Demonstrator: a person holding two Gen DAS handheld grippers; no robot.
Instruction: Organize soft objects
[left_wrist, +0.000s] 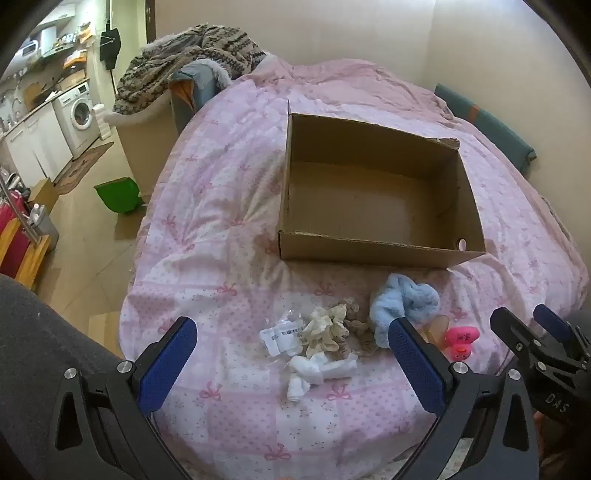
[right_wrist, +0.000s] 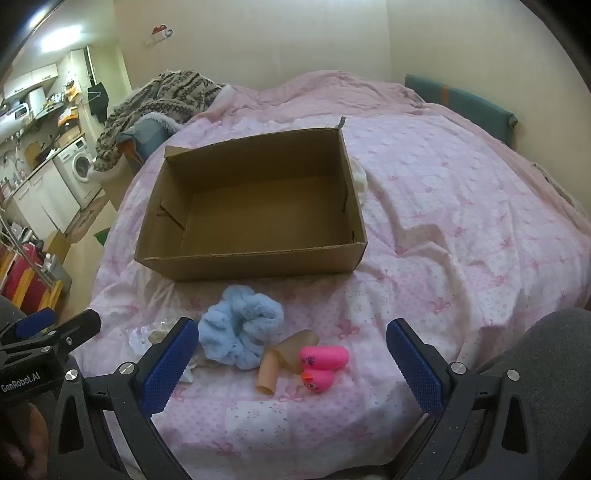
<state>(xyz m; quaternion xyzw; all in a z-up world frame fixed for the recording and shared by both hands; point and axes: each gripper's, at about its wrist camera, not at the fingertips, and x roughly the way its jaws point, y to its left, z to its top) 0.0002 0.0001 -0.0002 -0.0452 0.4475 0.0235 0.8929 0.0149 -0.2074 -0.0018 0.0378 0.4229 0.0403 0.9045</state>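
Cardboard, an empty box (left_wrist: 380, 192), is set on the pink bed (left_wrist: 221, 229), likely as the bin for sorting. Before it, from left to right, white socks (left_wrist: 317, 373), beige scrunchies (left_wrist: 332, 328), a blue scrunchie (left_wrist: 402, 302) and pink toys (left_wrist: 461, 341) are laid out. The left gripper (left_wrist: 291, 373) and right gripper (right_wrist: 291, 369) are held released above them, nothing grasped.

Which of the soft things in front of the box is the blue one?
The fluffy scrunchie, right of the beige and white socks and left of the pink toys.
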